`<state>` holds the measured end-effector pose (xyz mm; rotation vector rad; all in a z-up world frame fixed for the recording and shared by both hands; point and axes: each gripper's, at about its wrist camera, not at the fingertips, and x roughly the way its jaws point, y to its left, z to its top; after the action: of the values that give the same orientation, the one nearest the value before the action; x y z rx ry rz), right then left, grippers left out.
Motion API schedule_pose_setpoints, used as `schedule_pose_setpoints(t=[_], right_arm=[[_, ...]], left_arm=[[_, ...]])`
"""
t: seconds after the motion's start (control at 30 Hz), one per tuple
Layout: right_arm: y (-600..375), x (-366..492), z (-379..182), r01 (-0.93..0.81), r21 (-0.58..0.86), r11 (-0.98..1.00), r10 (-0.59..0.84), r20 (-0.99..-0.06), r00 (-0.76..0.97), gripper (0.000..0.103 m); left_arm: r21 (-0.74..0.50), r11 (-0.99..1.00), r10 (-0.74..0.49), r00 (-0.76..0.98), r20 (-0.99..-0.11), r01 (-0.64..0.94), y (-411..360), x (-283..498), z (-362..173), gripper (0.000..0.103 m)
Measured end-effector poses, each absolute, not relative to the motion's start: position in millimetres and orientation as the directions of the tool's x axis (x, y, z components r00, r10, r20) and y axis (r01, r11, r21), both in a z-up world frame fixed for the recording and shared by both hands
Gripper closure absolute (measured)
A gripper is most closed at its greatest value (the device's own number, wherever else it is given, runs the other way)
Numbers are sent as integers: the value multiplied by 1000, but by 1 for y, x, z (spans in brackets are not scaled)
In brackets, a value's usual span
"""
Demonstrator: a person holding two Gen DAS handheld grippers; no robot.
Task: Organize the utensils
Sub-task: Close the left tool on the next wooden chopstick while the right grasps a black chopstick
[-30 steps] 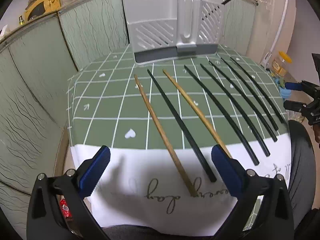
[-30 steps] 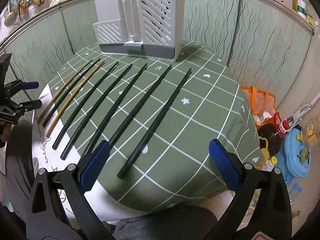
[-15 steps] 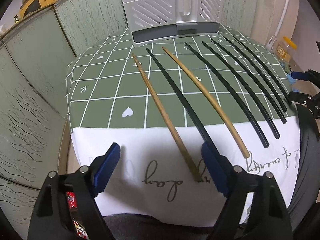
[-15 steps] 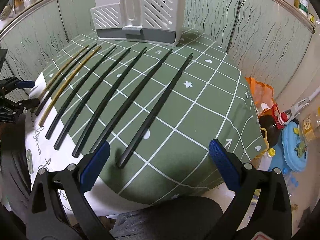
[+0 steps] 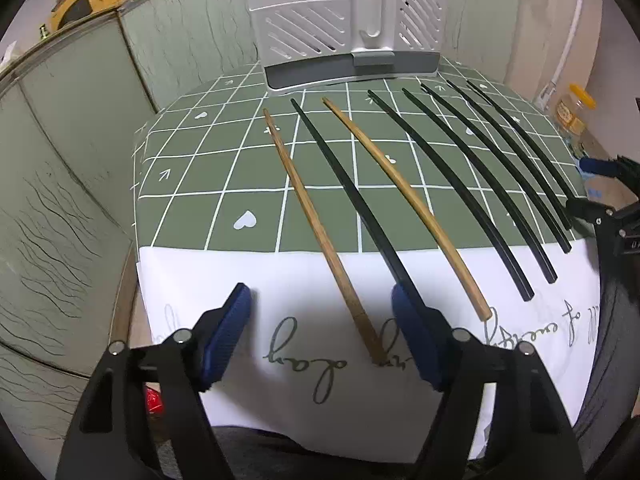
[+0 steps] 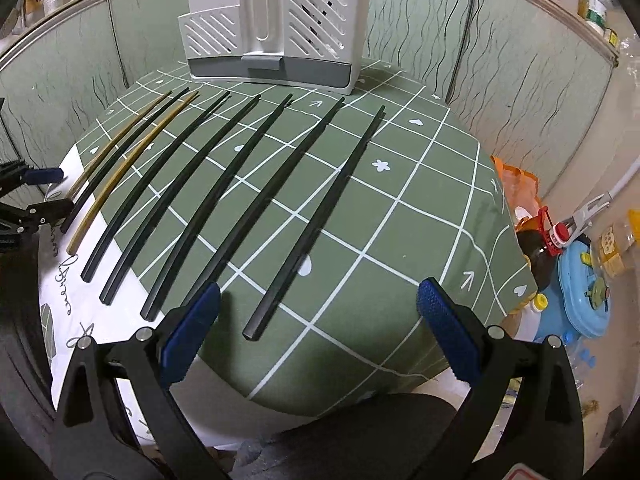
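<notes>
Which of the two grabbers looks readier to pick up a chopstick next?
The left hand-held gripper: its jaws are closing around the near end of the leftmost brown wooden chopstick. The right hand-held gripper hangs wide open, with only a long black chopstick's tip between its pads.

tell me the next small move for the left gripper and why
Probably keep lowering the left gripper and finish closing on the leftmost wooden chopstick. Its fingers are closing with that chopstick's near end between them but not yet pinched, while the white utensil holder waits at the far end of the checked tablecloth.
</notes>
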<state>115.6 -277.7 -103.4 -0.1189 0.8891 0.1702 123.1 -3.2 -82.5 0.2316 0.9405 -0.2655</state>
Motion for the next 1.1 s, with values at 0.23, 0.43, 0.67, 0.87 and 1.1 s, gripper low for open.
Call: schedule_pose_setpoints(t=[0.23,0.43,0.67,0.87,1.1], right_arm=[[-281,111,-105,-156,-11,988,94,-751,653,20],[-285,106,-103,-105,-11,994,64,-730,680,38],[-280,96,-104,-71,-13,997,41,-711,702,61],[-274,87,-106,-28,-10,1000,13,-692,722,75],[-274,82,-107,-3,1,1000,3,-682,732,96]], left_arm=[[64,965,-104,595,-797,254,2,120,-82,43],[54,979,-79,618,-782,195,4,116,-83,50],[46,991,-44,645,-763,122,4,109,-84,63],[25,998,-25,669,-743,65,6,102,-85,72],[39,999,8,677,-736,30,4,98,-88,95]])
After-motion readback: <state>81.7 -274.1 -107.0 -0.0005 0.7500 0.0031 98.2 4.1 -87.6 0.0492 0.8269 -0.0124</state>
